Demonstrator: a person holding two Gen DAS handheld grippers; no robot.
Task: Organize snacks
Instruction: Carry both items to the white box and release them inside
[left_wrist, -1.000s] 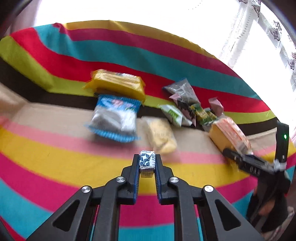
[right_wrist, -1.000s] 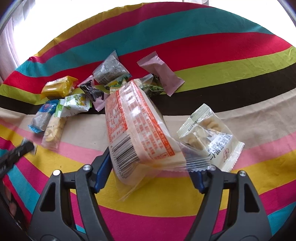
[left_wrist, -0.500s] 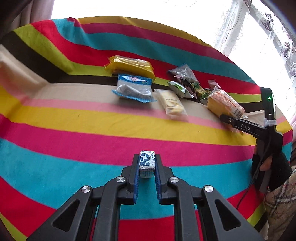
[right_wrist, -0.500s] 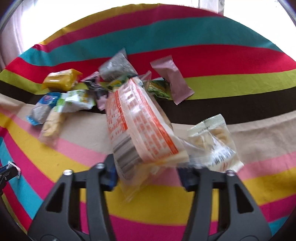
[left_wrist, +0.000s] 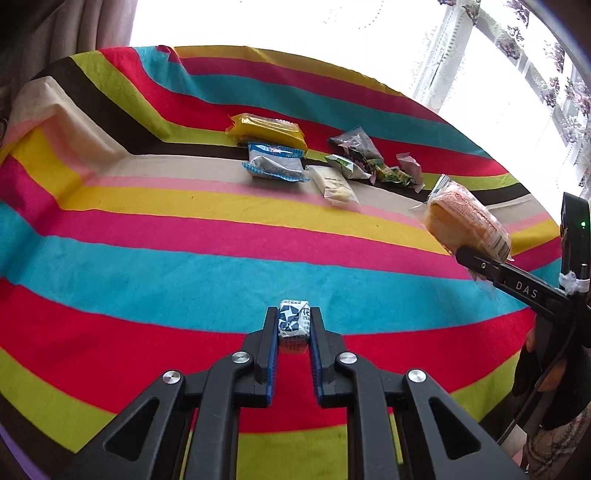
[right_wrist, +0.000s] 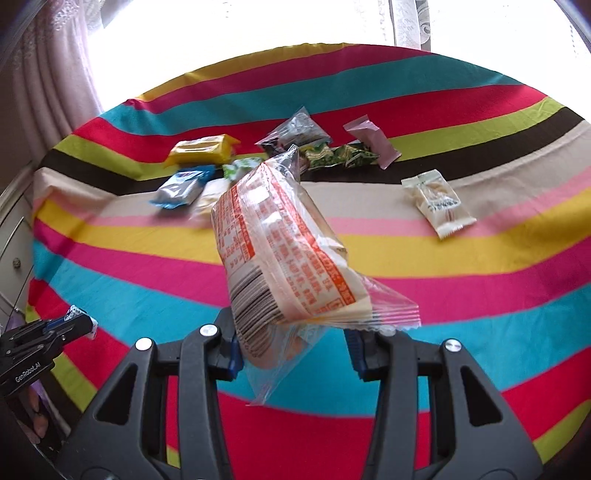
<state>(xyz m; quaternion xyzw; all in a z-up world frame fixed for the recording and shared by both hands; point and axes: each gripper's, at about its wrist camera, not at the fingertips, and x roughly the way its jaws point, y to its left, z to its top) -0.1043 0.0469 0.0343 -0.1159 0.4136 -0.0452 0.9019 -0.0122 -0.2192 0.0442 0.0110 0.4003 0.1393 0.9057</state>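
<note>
White nut packet (right_wrist: 437, 203) shows only from the right wrist.

A cluster of snack packets (left_wrist: 314, 162) lies at the far side of the cloth-covered desk (left_wrist: 147, 258), one packet (right_wrist: 437, 206) apart to its right, with a small wrapped sweet (left_wrist: 293, 325) and a big bread bag (right_wrist: 280, 254) nearer, above the cloth.

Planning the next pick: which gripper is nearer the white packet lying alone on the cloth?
Right. The right gripper, holding the orange bag, has the white packet ahead and to its right. The left gripper, holding a small candy, is farther off.
</note>
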